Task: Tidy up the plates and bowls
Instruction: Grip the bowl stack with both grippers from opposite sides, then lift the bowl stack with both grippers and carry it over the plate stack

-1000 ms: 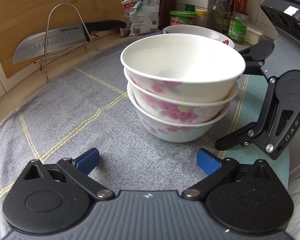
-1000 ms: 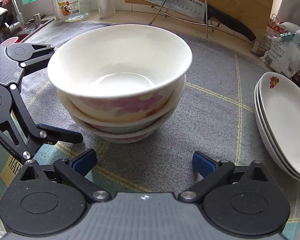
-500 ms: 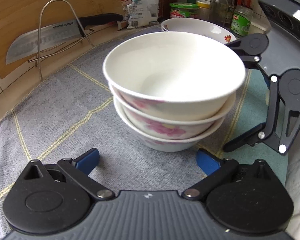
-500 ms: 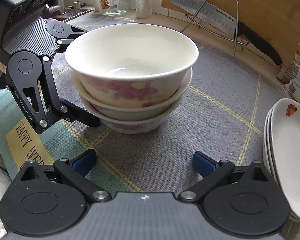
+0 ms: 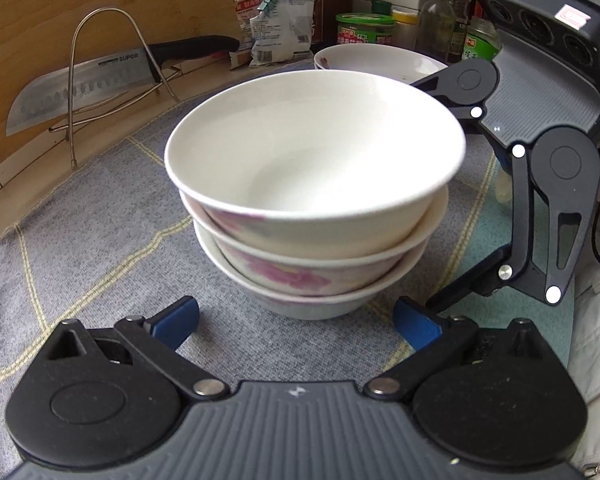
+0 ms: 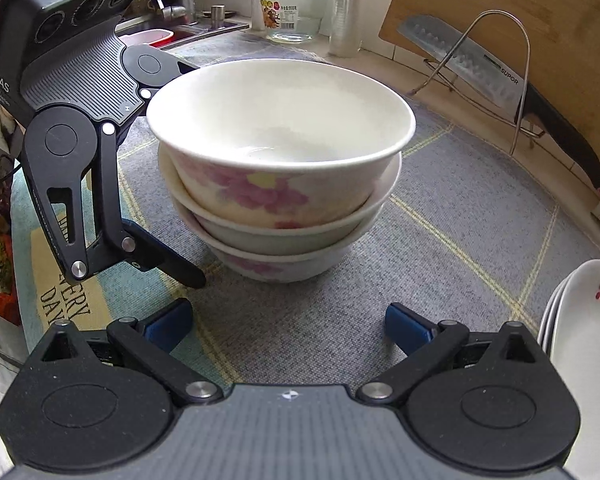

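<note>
A stack of three white bowls with pink flowers stands upright on the grey checked mat; it also shows in the right wrist view. My left gripper is open and empty, just in front of the stack. My right gripper is open and empty, in front of the stack from the other side. A stack of white plates with a red flower sits at the right edge of the right wrist view and behind the bowls in the left wrist view.
A cleaver rests on a wire rack against a wooden board. Snack bags and jars stand at the back. A glass jar and a sink lie beyond the mat.
Both grippers have swung around and drawn nearer to the bowl stack, facing it from opposite sides. The bowls and plates have not moved.
</note>
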